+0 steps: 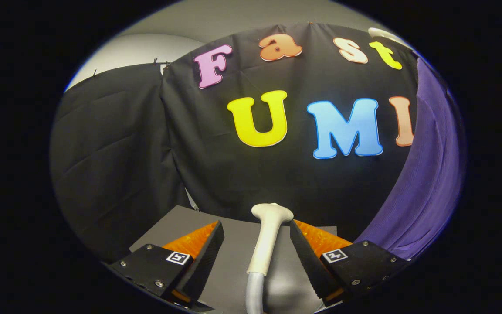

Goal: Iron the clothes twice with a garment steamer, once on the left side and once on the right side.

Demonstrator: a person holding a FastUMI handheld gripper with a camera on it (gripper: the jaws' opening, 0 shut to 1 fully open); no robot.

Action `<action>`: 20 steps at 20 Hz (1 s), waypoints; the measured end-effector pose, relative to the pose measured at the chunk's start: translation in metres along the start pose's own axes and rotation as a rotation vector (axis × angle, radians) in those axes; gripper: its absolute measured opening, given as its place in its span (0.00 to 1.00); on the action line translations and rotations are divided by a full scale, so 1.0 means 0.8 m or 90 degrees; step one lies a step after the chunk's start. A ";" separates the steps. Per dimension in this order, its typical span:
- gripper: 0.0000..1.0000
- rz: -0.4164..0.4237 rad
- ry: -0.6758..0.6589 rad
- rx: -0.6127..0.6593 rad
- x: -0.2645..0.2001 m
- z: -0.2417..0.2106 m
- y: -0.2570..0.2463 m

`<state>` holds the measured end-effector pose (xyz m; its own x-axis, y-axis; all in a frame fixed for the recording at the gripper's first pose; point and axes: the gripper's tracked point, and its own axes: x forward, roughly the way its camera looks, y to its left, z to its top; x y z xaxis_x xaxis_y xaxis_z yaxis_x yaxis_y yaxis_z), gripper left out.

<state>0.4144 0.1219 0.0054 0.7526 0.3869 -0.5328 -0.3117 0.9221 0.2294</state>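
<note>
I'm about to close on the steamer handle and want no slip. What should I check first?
1. Steamer handle lies between the fingers: ok.
2. Gripper open wide enough: ok, gaps on both sides.
3. Fingers touching the handle: not ok, neither does yet.
4. Hose free of the fingers: ok.
5. Purple garment hangs apart from the handle, beyond the right finger: ok.
6. Steam on: cannot tell.
</note>
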 end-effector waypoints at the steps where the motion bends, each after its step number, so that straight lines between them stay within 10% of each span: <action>1: 0.94 0.004 0.022 0.014 0.013 -0.008 -0.002; 13: 0.91 0.021 0.210 0.084 0.105 -0.084 -0.029; 17: 0.81 0.036 0.240 0.120 0.120 -0.104 -0.034; 20: 0.55 0.056 0.256 0.176 0.122 -0.108 -0.026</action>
<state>0.4445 0.1410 -0.1219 0.4292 0.4859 -0.7614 -0.1578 0.8704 0.4665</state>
